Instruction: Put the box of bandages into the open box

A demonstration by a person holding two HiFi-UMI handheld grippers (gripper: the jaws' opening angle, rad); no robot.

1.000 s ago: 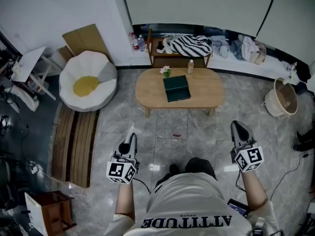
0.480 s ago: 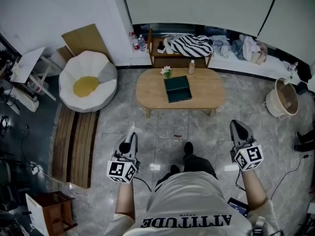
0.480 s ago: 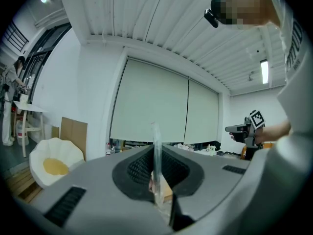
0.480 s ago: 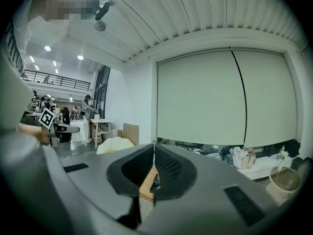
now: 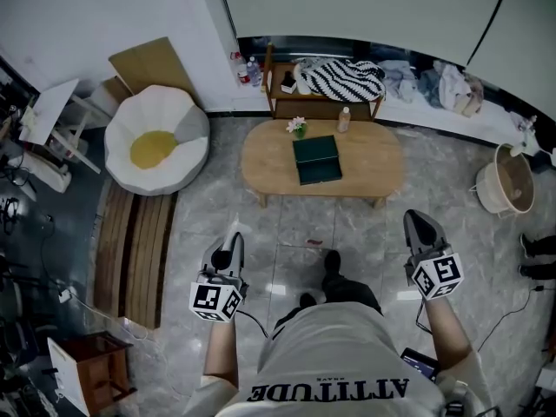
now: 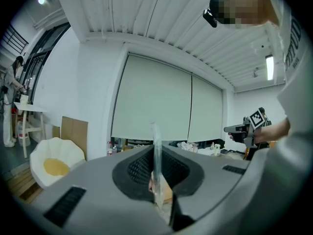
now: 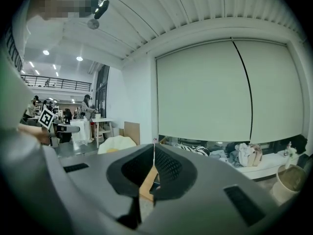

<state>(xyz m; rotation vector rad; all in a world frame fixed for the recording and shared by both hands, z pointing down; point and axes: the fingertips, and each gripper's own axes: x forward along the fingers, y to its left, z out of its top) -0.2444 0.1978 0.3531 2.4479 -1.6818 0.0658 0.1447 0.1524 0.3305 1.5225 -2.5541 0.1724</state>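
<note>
A dark green box (image 5: 316, 160) lies in the middle of the oval wooden table (image 5: 373, 159), well ahead of me. I cannot make out a box of bandages from here. My left gripper (image 5: 234, 240) and right gripper (image 5: 416, 221) are held out level over the tiled floor, short of the table, one on each side of my legs. Both are shut with nothing in them. In the left gripper view the jaws (image 6: 155, 155) meet on a thin clear strip. In the right gripper view the jaws (image 7: 153, 155) are pressed together, with the table edge (image 7: 146, 182) showing below them.
A small flower pot (image 5: 298, 127) and a bottle (image 5: 345, 120) stand on the table's far side. Behind it is a low shelf with a striped cloth (image 5: 340, 80). A white cushion seat (image 5: 156, 142) and slatted bench (image 5: 135, 250) are at the left, a woven basket (image 5: 504, 182) at the right.
The person has stepped forward; one shoe now shows ahead on the floor. Both grippers have moved a little toward the table, still shut.
</note>
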